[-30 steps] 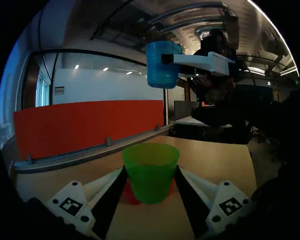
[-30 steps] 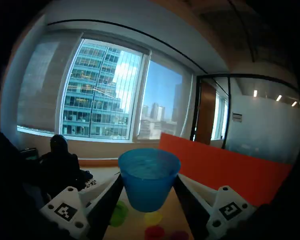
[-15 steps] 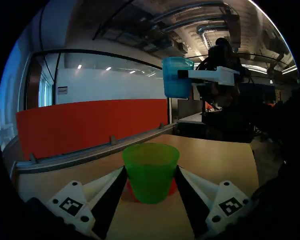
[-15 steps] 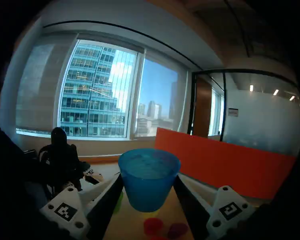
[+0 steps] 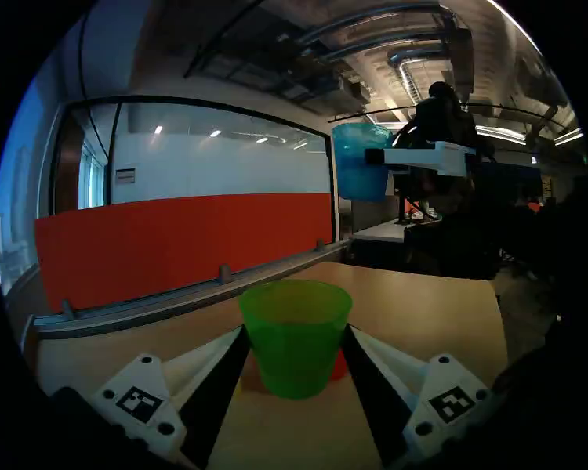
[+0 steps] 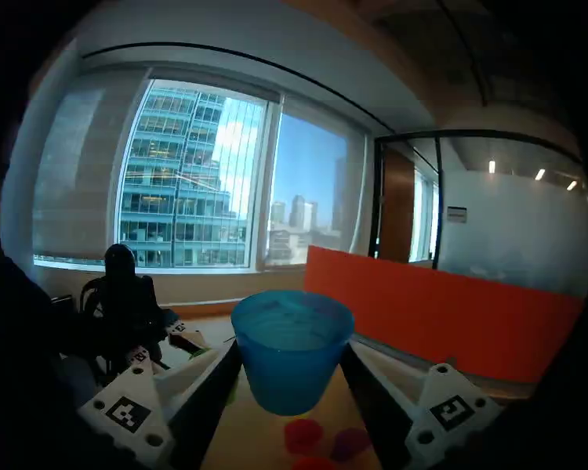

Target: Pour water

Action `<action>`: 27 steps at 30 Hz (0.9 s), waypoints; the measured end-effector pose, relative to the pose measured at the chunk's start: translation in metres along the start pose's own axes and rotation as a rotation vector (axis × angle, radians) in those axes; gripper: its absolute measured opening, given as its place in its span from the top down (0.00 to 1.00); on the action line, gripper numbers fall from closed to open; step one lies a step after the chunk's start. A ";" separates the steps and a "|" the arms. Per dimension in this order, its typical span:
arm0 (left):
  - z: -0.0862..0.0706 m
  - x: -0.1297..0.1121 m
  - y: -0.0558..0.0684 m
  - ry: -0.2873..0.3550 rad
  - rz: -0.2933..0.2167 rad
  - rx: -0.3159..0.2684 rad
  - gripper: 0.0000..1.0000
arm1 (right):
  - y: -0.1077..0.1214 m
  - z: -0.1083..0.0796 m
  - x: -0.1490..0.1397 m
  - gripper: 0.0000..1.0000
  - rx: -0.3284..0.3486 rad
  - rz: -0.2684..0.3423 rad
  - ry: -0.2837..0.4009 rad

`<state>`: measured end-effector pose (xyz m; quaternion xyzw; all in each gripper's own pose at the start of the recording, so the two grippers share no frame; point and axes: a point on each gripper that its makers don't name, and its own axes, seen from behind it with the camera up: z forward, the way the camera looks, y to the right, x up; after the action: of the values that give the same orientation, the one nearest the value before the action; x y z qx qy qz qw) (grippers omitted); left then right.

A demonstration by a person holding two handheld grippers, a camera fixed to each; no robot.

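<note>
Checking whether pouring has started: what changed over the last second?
The right gripper carried the blue cup rightward and farther off in the left gripper view, keeping it upright. The green cup stayed clamped in the jaws of the left gripper; both grips unchanged.

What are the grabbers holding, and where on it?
Left gripper holds the green cup by its sides; right gripper holds the blue cup by its sides.

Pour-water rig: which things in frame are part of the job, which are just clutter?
Job:
- blue cup, water in it, held by right gripper
- green cup, held by left gripper

Lying about:
- red disc
- purple disc
- orange partition
- table, which only bears the rest
</note>
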<state>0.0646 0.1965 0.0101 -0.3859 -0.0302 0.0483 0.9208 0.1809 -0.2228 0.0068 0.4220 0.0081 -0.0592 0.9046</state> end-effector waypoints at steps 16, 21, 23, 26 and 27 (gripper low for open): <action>-0.002 -0.006 0.001 -0.026 0.010 -0.006 0.19 | -0.005 -0.004 -0.027 0.12 0.023 -0.014 -0.067; -0.003 -0.009 0.002 -0.036 0.012 -0.011 0.19 | -0.006 -0.004 -0.038 0.12 0.026 -0.023 -0.093; -0.003 -0.011 0.002 -0.041 0.011 -0.012 0.19 | -0.007 -0.005 -0.042 0.12 0.029 -0.024 -0.103; -0.004 -0.015 0.002 -0.051 0.013 -0.013 0.19 | -0.008 -0.005 -0.048 0.12 0.035 -0.021 -0.115; -0.004 -0.016 0.002 -0.055 0.013 -0.014 0.19 | -0.008 -0.005 -0.050 0.12 0.036 -0.019 -0.119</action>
<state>0.0492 0.1932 0.0061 -0.3910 -0.0533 0.0647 0.9166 0.1307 -0.2194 0.0011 0.4339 -0.0427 -0.0931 0.8951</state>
